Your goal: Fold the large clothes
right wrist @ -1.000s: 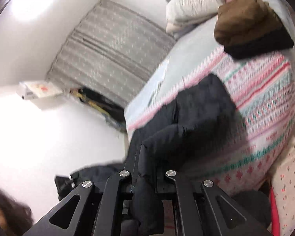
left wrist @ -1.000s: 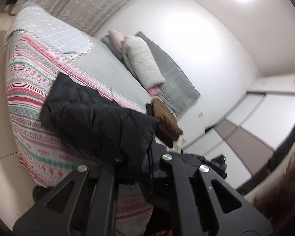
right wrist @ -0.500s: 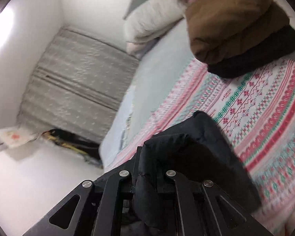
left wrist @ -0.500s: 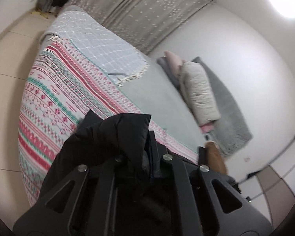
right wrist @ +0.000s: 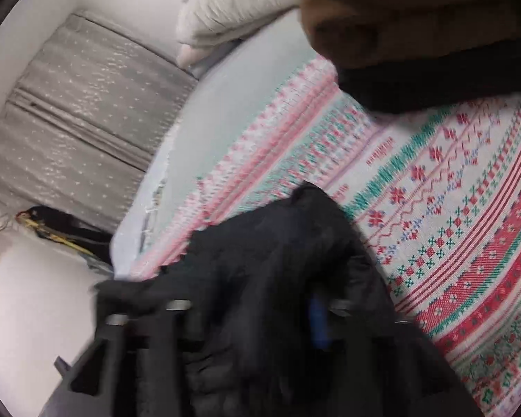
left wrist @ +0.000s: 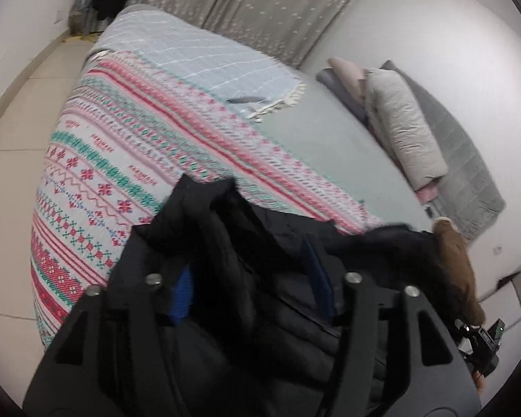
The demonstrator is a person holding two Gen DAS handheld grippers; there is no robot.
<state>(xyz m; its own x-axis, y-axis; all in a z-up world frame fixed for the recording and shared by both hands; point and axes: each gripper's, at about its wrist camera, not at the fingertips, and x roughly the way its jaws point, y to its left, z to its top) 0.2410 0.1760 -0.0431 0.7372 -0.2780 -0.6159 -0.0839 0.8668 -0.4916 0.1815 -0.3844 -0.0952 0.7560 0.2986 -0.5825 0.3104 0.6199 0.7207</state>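
While the left gripper (left wrist: 253, 288) and right gripper (right wrist: 257, 309), jaws just sprung apart, straddle the black jacket (left wrist: 260, 243) on the patterned bedspread (left wrist: 121, 160) unpinched, only the right view shows the brown garment (right wrist: 399, 10) up close.

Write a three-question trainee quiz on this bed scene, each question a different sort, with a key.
1. True or false: the black jacket lies on the patterned blanket.
2. Multiple choice: the left gripper has its jaws A) clamped shut B) spread apart.
3. Fill in: the garment stacked on a black one, in the right wrist view, is ____ in colour.

Key: 1 true; 2 B, they have just been opening, jacket fabric loose between them; 3 brown.
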